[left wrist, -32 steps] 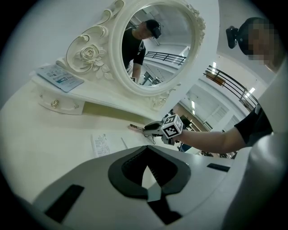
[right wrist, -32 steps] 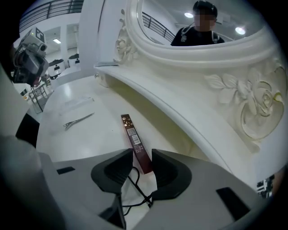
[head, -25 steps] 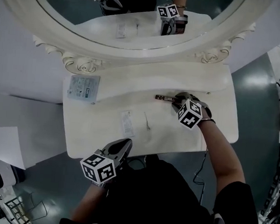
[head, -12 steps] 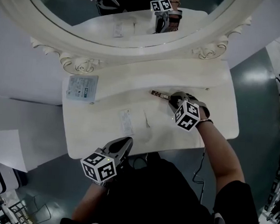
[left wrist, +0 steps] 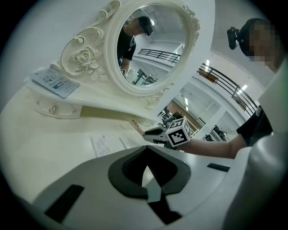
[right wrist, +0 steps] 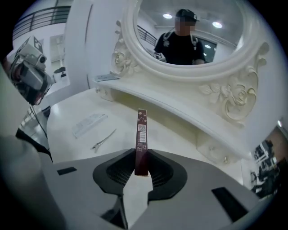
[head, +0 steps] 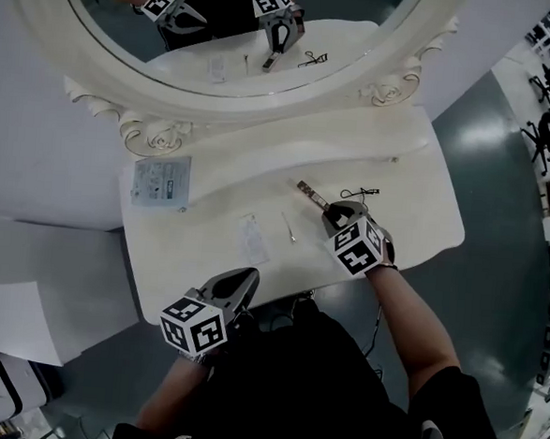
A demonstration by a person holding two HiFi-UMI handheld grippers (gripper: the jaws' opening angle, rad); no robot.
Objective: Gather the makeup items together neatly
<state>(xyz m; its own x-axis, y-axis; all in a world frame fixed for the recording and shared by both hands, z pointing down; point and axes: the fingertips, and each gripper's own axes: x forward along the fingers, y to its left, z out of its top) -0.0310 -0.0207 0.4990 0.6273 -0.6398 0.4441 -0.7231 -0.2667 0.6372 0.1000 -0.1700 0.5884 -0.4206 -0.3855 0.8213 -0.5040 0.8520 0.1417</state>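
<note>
The right gripper (head: 335, 211) has just closed its jaws on the slim dark-red cardboard box (right wrist: 141, 130), right of the white dressing table's (head: 416, 224) middle. Keep the grip firm and lay it parallel beside the flat white sachet (head: 253, 240) near the front edge. The left gripper (head: 239, 285) waits there, jaws together, empty.

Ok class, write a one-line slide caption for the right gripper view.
Right gripper, jaws just closed on a slim brown box, at the white vanity facing its mirror.
</note>
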